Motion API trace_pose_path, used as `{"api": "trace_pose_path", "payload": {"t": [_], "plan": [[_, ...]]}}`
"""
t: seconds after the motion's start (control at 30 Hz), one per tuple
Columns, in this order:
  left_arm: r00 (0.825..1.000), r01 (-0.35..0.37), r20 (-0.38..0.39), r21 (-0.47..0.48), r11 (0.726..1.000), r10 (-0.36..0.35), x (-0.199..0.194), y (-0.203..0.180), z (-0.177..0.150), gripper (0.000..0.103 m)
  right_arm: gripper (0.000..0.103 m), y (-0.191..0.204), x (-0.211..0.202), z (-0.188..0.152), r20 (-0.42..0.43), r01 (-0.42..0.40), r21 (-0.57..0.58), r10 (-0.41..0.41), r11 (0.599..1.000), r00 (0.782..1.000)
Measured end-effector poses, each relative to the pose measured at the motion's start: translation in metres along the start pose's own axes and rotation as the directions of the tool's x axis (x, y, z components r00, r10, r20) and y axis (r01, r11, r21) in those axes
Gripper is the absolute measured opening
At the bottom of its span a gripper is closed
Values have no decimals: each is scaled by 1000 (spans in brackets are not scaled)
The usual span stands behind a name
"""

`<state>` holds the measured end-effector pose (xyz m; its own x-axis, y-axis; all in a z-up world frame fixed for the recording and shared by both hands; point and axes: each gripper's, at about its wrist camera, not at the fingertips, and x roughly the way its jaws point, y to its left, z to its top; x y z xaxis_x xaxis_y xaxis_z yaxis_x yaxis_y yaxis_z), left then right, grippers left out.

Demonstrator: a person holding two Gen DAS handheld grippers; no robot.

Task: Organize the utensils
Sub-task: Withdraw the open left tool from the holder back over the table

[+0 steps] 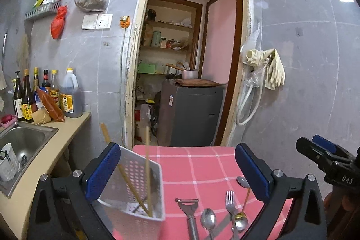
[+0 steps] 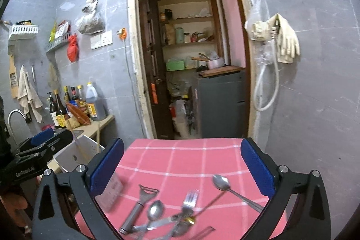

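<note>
A white perforated utensil holder (image 1: pixel 135 188) stands on the left of the pink checked tablecloth (image 1: pixel 202 163), with two wooden chopsticks (image 1: pixel 147 172) in it. It also shows in the right wrist view (image 2: pixel 76 155). My left gripper (image 1: pixel 177 172) is open, its left finger beside the holder. Loose on the cloth lie a peeler (image 1: pixel 190 215), a spoon (image 1: pixel 208 220), a fork (image 1: pixel 230 201) and a gold-tipped long spoon (image 1: pixel 244 197). My right gripper (image 2: pixel 182 167) is open and empty above the same pile: peeler (image 2: pixel 139 206), fork (image 2: pixel 190 199), spoon (image 2: pixel 227 186).
A counter (image 1: pixel 74 129) with a steel sink (image 1: pixel 22 143) and sauce bottles (image 1: pixel 45 96) runs along the left. A second white holder (image 1: pixel 7 161) sits in the sink. A doorway (image 1: pixel 186 60) to a pantry lies beyond the table. Gloves (image 1: pixel 270 69) hang on the right wall.
</note>
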<state>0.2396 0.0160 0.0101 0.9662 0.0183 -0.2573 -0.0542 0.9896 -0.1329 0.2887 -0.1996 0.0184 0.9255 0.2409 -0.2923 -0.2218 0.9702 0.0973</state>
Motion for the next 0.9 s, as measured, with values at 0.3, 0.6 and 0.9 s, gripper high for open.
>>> {"api": "trace_pose_path", "payload": {"t": [0.3,0.6,0.9], "plan": [[998,30,-58,32,999,-28,4,-41,-26,103,102,-51,1,-22,-50,30,-10,-31,999,998],[985,37,-171,54,998,-28,34,-70,-58,103,102,-100,36,-46,-132,32,-28,-35,999,991],[941,77,-333,40,996,-60,74,-79,-94,103,102,-121,105,-83,-320,-59,-12,52,998,946]]}}
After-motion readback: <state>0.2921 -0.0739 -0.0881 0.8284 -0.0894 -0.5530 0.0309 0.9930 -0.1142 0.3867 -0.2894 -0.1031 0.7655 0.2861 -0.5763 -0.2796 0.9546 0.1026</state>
